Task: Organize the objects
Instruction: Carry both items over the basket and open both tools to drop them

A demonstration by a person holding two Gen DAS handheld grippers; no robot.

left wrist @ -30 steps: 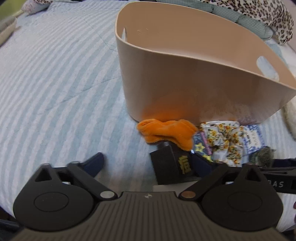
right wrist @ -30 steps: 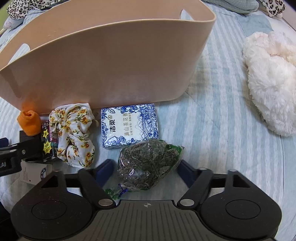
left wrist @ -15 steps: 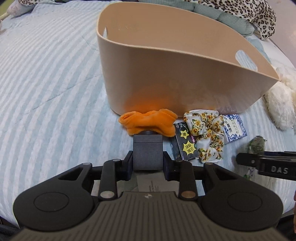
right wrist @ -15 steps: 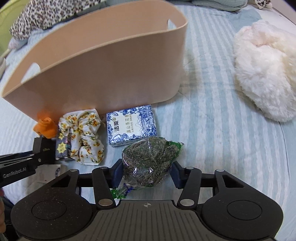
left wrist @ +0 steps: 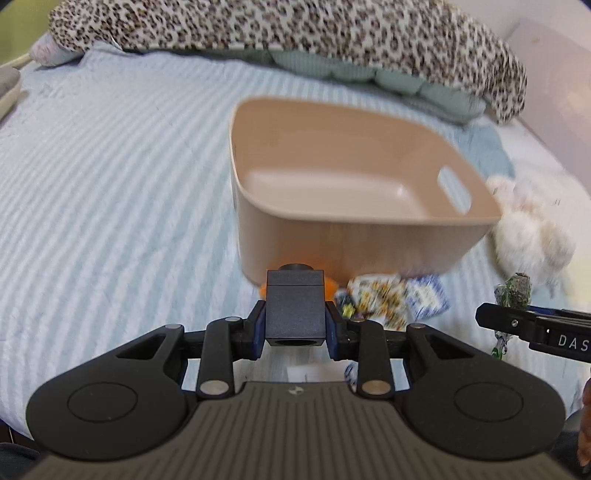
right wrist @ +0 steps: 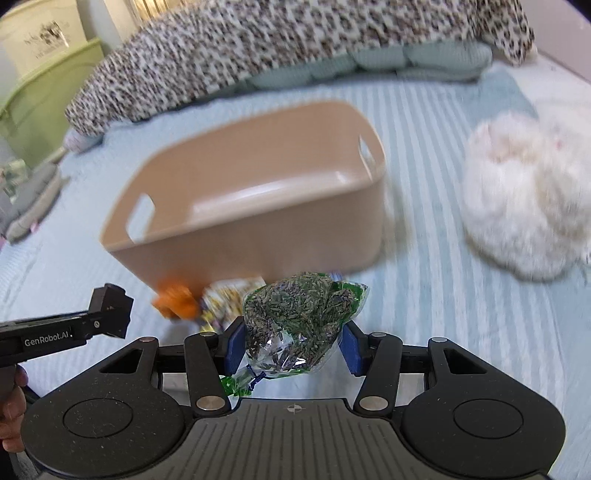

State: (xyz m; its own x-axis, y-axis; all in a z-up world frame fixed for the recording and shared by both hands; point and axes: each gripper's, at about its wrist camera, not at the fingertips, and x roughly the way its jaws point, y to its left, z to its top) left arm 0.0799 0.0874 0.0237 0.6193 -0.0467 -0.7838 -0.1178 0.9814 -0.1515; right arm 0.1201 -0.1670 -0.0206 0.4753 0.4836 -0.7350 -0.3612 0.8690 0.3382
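My left gripper (left wrist: 294,325) is shut on a dark grey box (left wrist: 294,306) and holds it above the bed, in front of the tan bin (left wrist: 354,218). My right gripper (right wrist: 291,341) is shut on a clear bag of dried herbs (right wrist: 299,317), also lifted in front of the bin (right wrist: 258,229). The bin looks empty inside. On the bed by the bin's near wall lie an orange cloth (right wrist: 175,301), a floral scrunchie (left wrist: 376,295) and a blue-and-white packet (left wrist: 430,299). The left gripper with its box shows in the right wrist view (right wrist: 110,310).
A white fluffy toy (right wrist: 528,199) lies right of the bin. A leopard-print blanket (left wrist: 295,29) and a green pillow (left wrist: 406,85) lie behind it. The bed has a blue striped quilt (left wrist: 110,184). A white card (left wrist: 314,373) lies under my left gripper.
Both grippers closed, the left on the dark box and the right on the herb bag, then rose and pulled back from the bin, so the bin's inside now shows.
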